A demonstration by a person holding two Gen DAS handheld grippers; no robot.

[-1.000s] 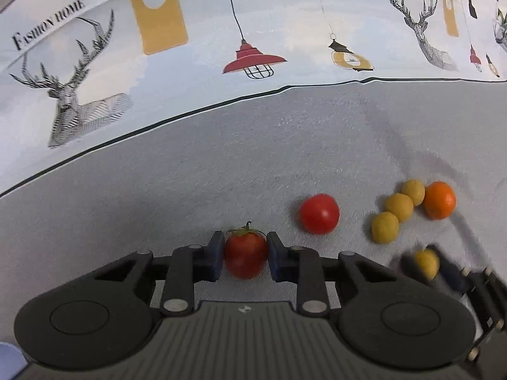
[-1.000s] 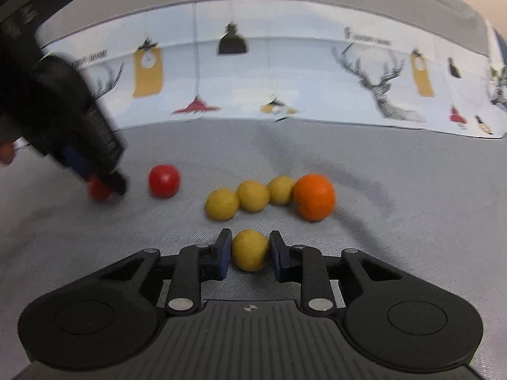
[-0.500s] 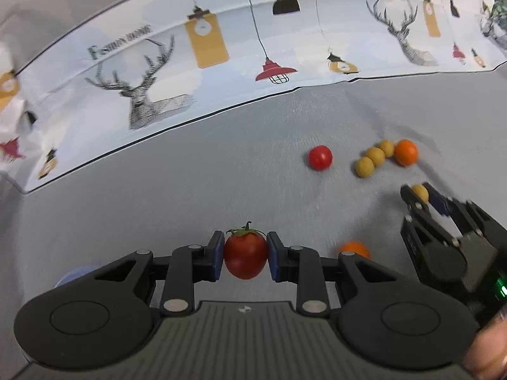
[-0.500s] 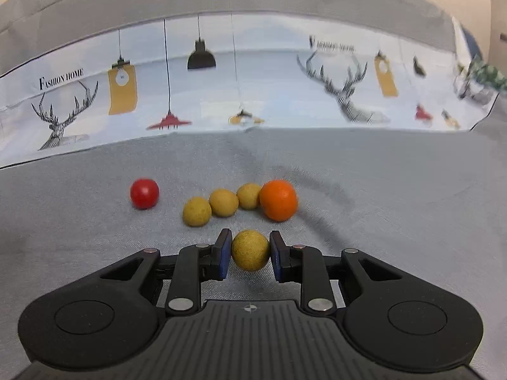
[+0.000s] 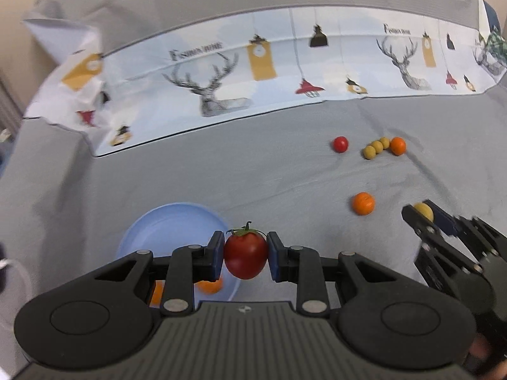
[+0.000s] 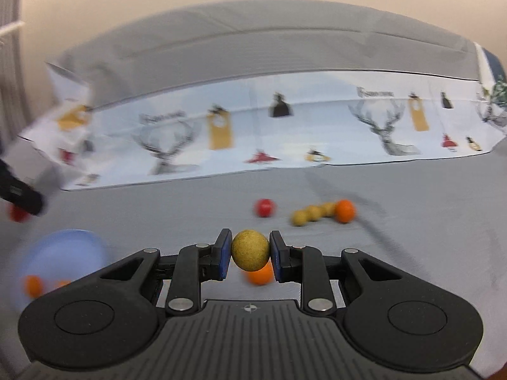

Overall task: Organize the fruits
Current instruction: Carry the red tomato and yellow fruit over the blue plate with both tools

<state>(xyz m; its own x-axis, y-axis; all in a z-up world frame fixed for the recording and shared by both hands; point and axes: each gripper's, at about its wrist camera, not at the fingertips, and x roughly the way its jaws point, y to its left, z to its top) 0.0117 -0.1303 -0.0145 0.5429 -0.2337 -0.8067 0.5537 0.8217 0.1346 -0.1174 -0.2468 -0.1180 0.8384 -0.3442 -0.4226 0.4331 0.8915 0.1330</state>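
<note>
My left gripper (image 5: pixel 245 253) is shut on a red tomato (image 5: pixel 245 258) with a green stem, held above the grey cloth by the right rim of a light blue bowl (image 5: pixel 158 231). The bowl holds orange fruits (image 5: pixel 209 286). My right gripper (image 6: pixel 250 250) is shut on a yellow fruit (image 6: pixel 250 249); it also shows in the left wrist view (image 5: pixel 426 213) at the right. Far off lie a red tomato (image 5: pixel 340 144), three yellow fruits (image 5: pixel 376 147) in a row and an orange (image 5: pixel 398 145). A lone orange (image 5: pixel 363 203) lies nearer.
A printed sheet (image 5: pixel 285 72) with deer and lamps stands along the back of the grey cloth. In the right wrist view the blue bowl (image 6: pixel 63 253) is at the left, blurred, and the lone orange (image 6: pixel 259 274) lies under the held fruit.
Both grippers have pulled back and up from the fruit row, which now looks much farther away. The blue bowl has come into view under the left gripper. Both still hold their fruit.
</note>
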